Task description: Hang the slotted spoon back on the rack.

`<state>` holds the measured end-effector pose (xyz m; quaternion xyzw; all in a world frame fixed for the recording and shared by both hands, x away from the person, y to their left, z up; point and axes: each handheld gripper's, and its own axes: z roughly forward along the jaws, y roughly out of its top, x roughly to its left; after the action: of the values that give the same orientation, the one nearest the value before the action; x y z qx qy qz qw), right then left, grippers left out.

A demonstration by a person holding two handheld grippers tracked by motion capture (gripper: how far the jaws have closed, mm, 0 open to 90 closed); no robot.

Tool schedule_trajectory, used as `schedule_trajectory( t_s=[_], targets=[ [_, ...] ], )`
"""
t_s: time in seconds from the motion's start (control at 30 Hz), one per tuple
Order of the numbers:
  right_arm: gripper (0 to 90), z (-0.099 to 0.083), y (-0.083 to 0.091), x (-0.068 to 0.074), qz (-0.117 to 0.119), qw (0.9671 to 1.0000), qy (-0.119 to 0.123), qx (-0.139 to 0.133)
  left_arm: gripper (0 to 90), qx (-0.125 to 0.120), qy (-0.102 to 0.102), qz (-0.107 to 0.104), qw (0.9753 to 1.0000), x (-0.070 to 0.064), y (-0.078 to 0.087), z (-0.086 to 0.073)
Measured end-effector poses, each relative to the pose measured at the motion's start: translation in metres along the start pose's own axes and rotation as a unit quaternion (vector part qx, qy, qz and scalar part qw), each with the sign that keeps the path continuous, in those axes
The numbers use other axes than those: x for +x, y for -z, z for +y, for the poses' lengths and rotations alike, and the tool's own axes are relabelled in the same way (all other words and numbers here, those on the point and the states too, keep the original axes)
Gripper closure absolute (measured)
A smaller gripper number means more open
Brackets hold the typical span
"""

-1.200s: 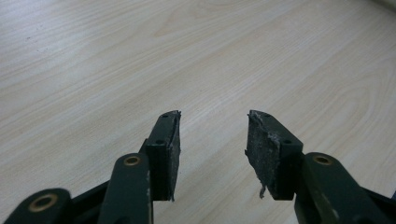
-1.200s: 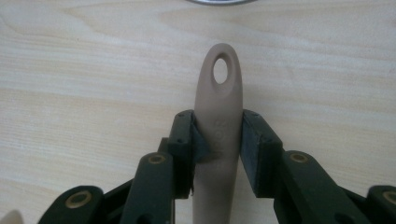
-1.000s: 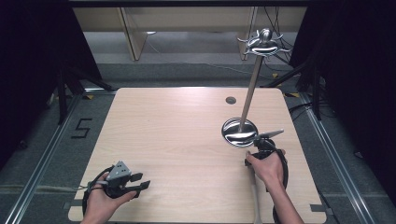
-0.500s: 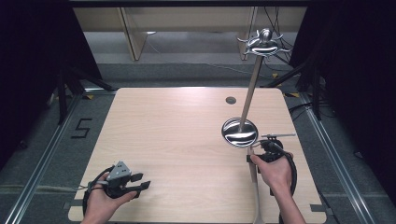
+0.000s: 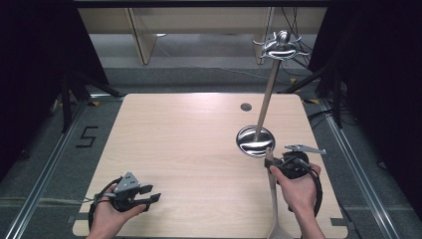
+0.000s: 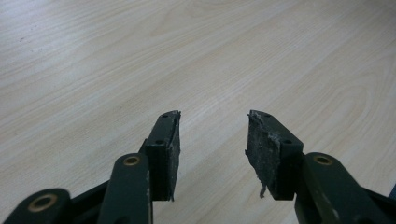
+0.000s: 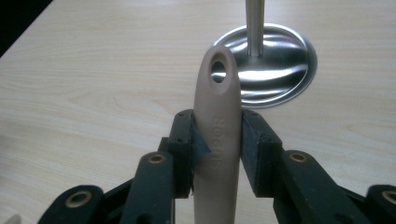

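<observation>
A metal stand rises from a round shiny base [image 5: 255, 141] [image 7: 280, 60] at the table's right, its pole [image 5: 266, 94] ending in a crown of hooks [image 5: 281, 46]. My right gripper [image 5: 271, 162] [image 7: 217, 140] sits just in front of the base, shut on the beige handle [image 5: 272, 189] [image 7: 218, 121] of a utensil. The handle's holed tip points toward the base, and its other end runs back to the table's near edge. My left gripper [image 5: 149, 194] [image 6: 212, 140] rests low at the near left corner, open, with only bare wood between its pads.
The light wooden table [image 5: 189, 149] has a small dark grommet hole [image 5: 246, 106] near its far edge. Grey floor with rails surrounds it, with a "5" mark [image 5: 85, 137] at the left. Dark curtains stand on both sides.
My right hand has shifted slightly to the right and toward the near edge, still holding the handle. The left gripper has stayed put.
</observation>
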<state>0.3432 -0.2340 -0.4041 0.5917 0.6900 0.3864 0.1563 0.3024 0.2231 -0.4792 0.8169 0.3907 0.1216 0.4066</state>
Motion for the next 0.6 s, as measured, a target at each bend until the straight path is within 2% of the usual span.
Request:
schedule_trajectory(
  t_s=[0.03,0.13,0.17,0.23,0.27,0.33,0.37,0.4,0.43,0.5,0.6],
  targets=[
    [68.1,0.0,0.002,0.0,0.0,1.0,0.002,-0.007,53.5,0.004,0.005,0.001,1.0,-0.001,0.0,0.0],
    [68.1,0.0,0.007,0.001,0.002,0.9996,0.006,-0.029,53.5,0.005,-0.004,0.0,1.0,0.0,0.001,0.0],
    [68.1,-0.001,0.009,0.004,0.0,0.9995,-0.007,-0.031,53.5,0.004,-0.004,0.001,1.0,0.0,0.001,0.0],
    [68.1,0.001,0.013,0.002,0.003,0.9992,0.015,-0.038,53.5,0.005,-0.003,0.001,1.0,0.0,0.0,0.0],
    [68.1,0.002,0.014,0.003,-0.001,0.9985,0.017,-0.052,53.5,0.005,-0.003,0.001,1.0,0.0,0.0,0.0],
    [68.1,0.003,0.017,0.003,-0.002,0.9983,0.013,-0.058,53.5,0.005,-0.004,0.001,1.0,0.0,0.0,0.0],
    [68.1,0.003,0.019,0.002,-0.006,0.9978,0.022,-0.062,53.5,0.004,-0.004,0.001,1.0,0.0,0.0,0.0],
    [68.1,0.003,0.02,0.003,-0.003,0.9979,0.015,-0.063,53.5,0.005,-0.004,0.001,1.0,0.0,0.0,0.0],
    [68.1,0.003,0.021,0.003,-0.004,0.9971,0.017,-0.074,53.5,0.005,-0.004,0.001,1.0,0.0,0.0,0.0],
    [68.1,0.004,0.025,0.004,-0.01,0.9969,0.022,-0.075,53.5,0.005,-0.003,0.001,1.0,0.0,0.0,0.0],
    [68.2,0.005,0.029,0.006,-0.006,0.9946,0.026,-0.1,53.5,0.007,-0.006,-0.001,1.0,0.0,0.0,0.0]
  ],
)
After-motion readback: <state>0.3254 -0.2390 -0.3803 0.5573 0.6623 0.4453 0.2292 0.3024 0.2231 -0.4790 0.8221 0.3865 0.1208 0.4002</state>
